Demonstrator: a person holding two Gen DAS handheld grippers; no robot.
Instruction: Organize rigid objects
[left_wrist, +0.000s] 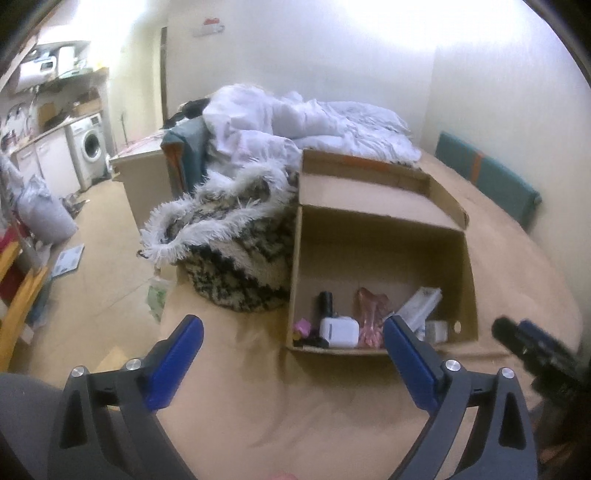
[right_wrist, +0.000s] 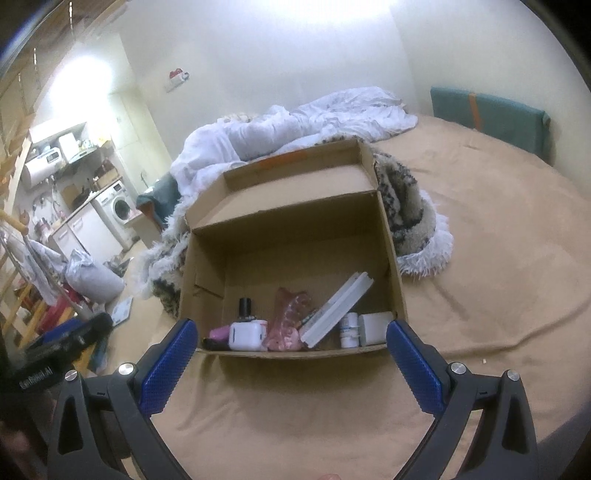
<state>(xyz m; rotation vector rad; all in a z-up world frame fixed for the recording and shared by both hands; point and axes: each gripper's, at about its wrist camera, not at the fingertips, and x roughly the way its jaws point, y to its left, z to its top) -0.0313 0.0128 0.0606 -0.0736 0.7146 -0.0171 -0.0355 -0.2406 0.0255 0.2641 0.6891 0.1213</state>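
Note:
An open cardboard box (left_wrist: 384, 236) (right_wrist: 295, 225) sits on the tan bedsheet. Inside along its near wall lie a white charger cube (left_wrist: 339, 331) (right_wrist: 246, 334), a black bottle (left_wrist: 325, 303) (right_wrist: 245, 307), a pink clear piece (left_wrist: 371, 314) (right_wrist: 288, 321), a small pink item (left_wrist: 302, 327) (right_wrist: 218, 333), a long white box (left_wrist: 421, 302) (right_wrist: 338, 308), a white tube (right_wrist: 349, 328) and a white cube (right_wrist: 375, 326). My left gripper (left_wrist: 293, 354) is open and empty just before the box. My right gripper (right_wrist: 290, 356) is open and empty at the box's near edge.
A fuzzy black-and-white blanket (left_wrist: 229, 243) (right_wrist: 410, 206) lies beside the box, a white duvet (left_wrist: 295, 125) (right_wrist: 295, 125) behind it. A teal cushion (left_wrist: 487, 181) (right_wrist: 491, 114) leans on the wall. A washing machine (left_wrist: 90, 146) and clutter stand at left.

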